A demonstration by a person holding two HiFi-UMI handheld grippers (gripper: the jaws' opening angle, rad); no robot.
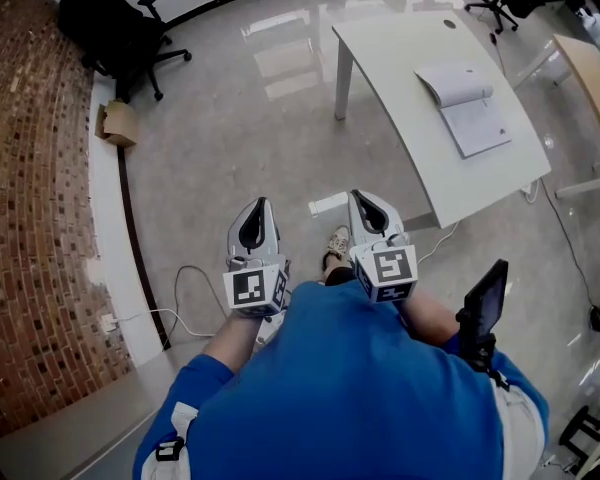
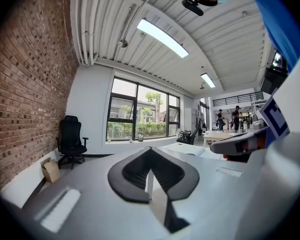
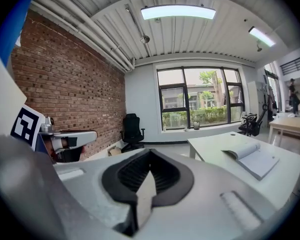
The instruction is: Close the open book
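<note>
One white table [image 1: 390, 68] stands ahead across the floor, well apart from the person. The open book [image 1: 468, 106] lies on its top, toward the right side in the head view, with some pages curling up. The left gripper [image 1: 259, 206] and the right gripper [image 1: 364, 199] both have their jaws pressed together, with nothing between them. I judge the step in hand is the approach. It is best to come beside the book, slide one closed tip under the raised pages and fold them over slowly.
</note>
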